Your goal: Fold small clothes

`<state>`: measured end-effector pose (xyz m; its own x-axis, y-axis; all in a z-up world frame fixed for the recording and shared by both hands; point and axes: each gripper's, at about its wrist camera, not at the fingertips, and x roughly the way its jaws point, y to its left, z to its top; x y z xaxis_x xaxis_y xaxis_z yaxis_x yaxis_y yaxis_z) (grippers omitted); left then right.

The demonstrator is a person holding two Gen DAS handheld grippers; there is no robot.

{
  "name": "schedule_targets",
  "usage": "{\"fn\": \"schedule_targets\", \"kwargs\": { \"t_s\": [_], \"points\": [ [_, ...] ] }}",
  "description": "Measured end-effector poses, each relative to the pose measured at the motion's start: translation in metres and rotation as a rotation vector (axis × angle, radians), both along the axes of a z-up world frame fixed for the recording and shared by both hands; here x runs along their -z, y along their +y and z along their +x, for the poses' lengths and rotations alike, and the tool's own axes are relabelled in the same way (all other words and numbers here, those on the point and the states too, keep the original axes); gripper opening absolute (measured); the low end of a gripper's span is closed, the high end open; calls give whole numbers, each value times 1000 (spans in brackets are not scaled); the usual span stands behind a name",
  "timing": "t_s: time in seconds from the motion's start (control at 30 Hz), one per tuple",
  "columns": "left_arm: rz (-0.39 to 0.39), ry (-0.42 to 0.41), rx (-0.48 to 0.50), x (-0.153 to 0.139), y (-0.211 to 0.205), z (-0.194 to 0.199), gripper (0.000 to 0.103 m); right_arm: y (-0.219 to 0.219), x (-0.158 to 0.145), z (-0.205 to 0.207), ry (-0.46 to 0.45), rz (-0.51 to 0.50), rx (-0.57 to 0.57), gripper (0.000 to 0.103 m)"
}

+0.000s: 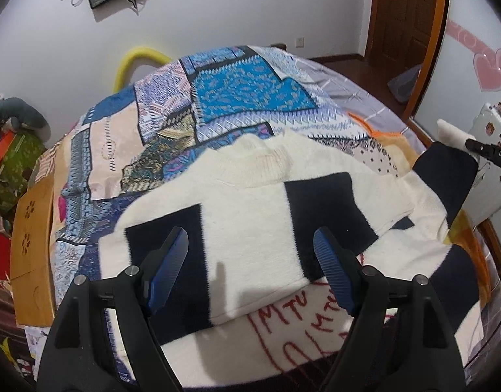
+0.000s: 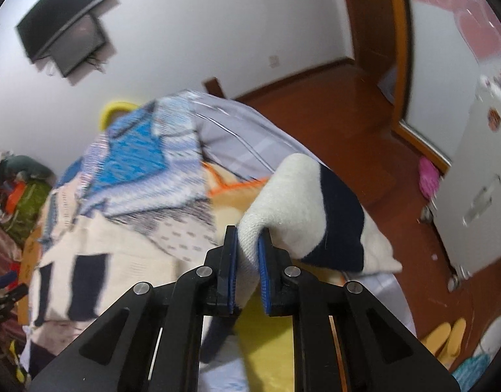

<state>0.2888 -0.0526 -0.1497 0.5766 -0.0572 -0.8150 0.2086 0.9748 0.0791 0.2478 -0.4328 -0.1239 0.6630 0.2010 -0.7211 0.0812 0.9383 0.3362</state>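
A: What has the right hand-held gripper (image 2: pixel 248 245) got?

B: It is clenched on the ribbed cream cuff of the sweater's sleeve (image 2: pixel 315 209). The cuff is pinched between the two blue pads, and the sleeve, cream with a navy band, hangs off the jaws above the bed (image 2: pixel 243 150).

A: And the left hand-held gripper (image 1: pixel 250 245)?

B: Released, jaws standing wide, with nothing between them. It hovers over the body of the sweater (image 1: pixel 243 202), near the navy blocks on its chest.

A: Where does the sweater lie?

B: Spread flat on the patterned quilt (image 1: pixel 217 98) covering the bed, collar towards the far wall. A second cream garment with red stitching (image 1: pixel 299 323) lies partly under its near hem.

A: So which step is this?

B: I would judge it the first fold: the sleeve is lifted, ready to go across the chest.

A: What does the next move need?

B: Carrying the cuff over the body towards the other side and laying it flat before letting go. The left one might press the shoulder so the body does not drag along.
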Motion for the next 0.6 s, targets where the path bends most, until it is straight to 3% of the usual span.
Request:
{"fn": "schedule_targets", "kwargs": {
  "t_s": [0.33,0.6],
  "points": [
    [-34,-105,-58,-34,33,-25,79,97,-48,6,-98,-28,-219,11],
    [-44,-118,-68,-38,51,-39,80,180,-21,5,-15,-62,-426,11]
  ]
}}
